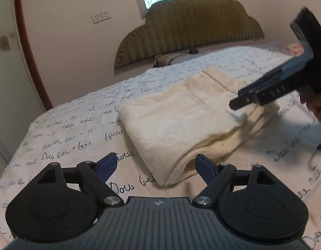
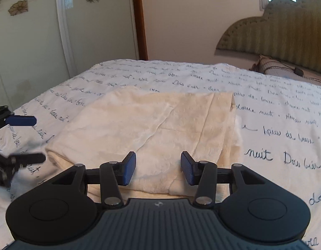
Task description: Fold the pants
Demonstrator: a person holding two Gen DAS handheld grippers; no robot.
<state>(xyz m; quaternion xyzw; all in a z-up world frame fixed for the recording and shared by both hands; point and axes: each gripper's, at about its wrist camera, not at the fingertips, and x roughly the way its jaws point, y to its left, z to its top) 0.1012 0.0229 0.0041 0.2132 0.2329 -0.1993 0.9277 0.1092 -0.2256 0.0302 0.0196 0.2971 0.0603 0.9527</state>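
The cream pants (image 1: 187,123) lie folded into a thick rectangle on the bed; they also show in the right wrist view (image 2: 152,125). My left gripper (image 1: 155,166) is open and empty, its jaws spread wide just in front of the folded corner nearest it. My right gripper (image 2: 158,169) is open and empty, hovering just over the near edge of the pants. In the left wrist view the right gripper (image 1: 264,95) shows blurred over the pants' right side. In the right wrist view the left gripper (image 2: 25,139) shows open at the pants' left end.
The white bedspread with dark handwriting (image 1: 66,125) covers the bed (image 2: 285,125). A green padded headboard (image 1: 191,25) and a pillow (image 2: 270,66) stand at the far end. A wardrobe door (image 2: 35,41) and a wooden frame (image 2: 141,18) are beyond the bed's far side.
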